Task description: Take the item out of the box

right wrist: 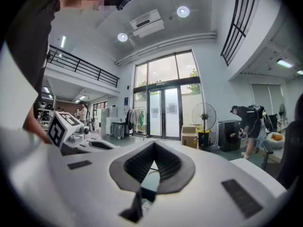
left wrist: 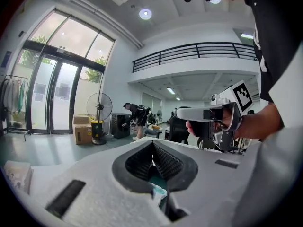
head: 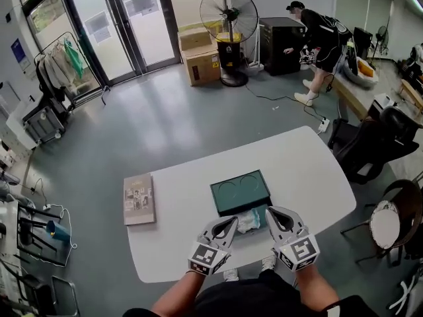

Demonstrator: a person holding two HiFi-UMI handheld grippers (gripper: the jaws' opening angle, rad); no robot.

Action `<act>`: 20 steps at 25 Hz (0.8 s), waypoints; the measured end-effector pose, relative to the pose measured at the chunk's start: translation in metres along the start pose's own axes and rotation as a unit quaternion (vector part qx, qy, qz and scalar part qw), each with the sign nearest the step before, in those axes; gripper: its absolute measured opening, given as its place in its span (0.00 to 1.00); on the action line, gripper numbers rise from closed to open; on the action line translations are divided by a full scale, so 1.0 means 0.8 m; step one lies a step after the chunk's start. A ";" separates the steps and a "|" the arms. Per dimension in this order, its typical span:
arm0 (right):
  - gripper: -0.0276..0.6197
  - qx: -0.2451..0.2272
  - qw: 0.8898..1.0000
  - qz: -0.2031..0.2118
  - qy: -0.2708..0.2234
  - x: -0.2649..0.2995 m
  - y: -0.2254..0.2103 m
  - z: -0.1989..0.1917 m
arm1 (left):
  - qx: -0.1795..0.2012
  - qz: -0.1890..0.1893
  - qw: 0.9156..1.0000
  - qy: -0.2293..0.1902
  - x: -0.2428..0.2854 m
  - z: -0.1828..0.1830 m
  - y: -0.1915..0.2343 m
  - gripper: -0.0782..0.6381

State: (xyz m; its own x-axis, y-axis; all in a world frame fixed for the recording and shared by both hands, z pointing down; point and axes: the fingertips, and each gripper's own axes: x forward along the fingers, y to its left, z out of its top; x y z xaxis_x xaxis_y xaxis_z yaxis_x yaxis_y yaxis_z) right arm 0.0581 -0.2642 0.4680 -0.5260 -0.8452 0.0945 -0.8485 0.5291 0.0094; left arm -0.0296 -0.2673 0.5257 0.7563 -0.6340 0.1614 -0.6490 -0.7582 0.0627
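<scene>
Closest to me, low over the near rim of the counter point(head: 297, 164), are my 2 grippers. The left gripper point(head: 231, 223) has its jaws pressed together at the tips, and so does the right gripper point(head: 271, 213); neither pinches anything. The item point(head: 249, 220), a crumpled white and pale teal bundle, lies between the 2 tips, touching or just beside the left gripper and near the right one. Through the hollow behind the left gripper's closed tips I see a bit of it below. Just beyond both tips sits the dark green box point(head: 240, 191), showing a flat face with 2 rings. I cannot tell whether the item rests inside a near half of the box or only against its near edge.

I judge the step in hand to be the grasp itself, not yet made. To do it well I would spread the left gripper's jaws first, bring them down around the thick middle of the bundle, and close gently, since it looks soft and may bunch or slip. The right gripper could press on the box just ahead of it so the box does not slide or lift with the item.

For room: the counter's near rim is right under my grippers, so I would lift up and away from it. Well to the left of the left gripper lies a book point(head: 139, 199), with bare counter between. Right of the right gripper the counter curves off towards a dark chair point(head: 370, 147).
</scene>
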 end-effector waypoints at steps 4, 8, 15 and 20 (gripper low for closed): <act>0.05 -0.002 1.000 0.020 0.004 0.007 -0.016 -0.003 | -0.002 0.025 0.999 0.024 0.014 -0.016 0.009 0.12; 0.05 -0.016 0.999 0.042 0.010 0.011 -0.034 -0.006 | 0.015 0.034 0.998 0.041 0.034 -0.027 0.007 0.13; 0.05 -0.005 0.998 0.054 0.022 0.009 -0.069 -0.019 | 0.042 0.025 0.995 0.091 0.070 -0.052 0.000 0.13; 0.05 0.007 0.998 0.059 0.031 0.006 -0.081 -0.035 | 0.043 -0.001 0.987 0.152 0.083 -0.092 -0.006 0.22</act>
State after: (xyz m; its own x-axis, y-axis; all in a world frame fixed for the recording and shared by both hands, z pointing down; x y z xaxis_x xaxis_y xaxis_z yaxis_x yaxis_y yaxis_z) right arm 0.1126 -0.3005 0.4955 -0.6185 -0.7704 0.1547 -0.7815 0.6236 -0.0195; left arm 0.0174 -0.2945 0.6082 0.6889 -0.5683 0.4499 -0.6289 -0.7773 -0.0189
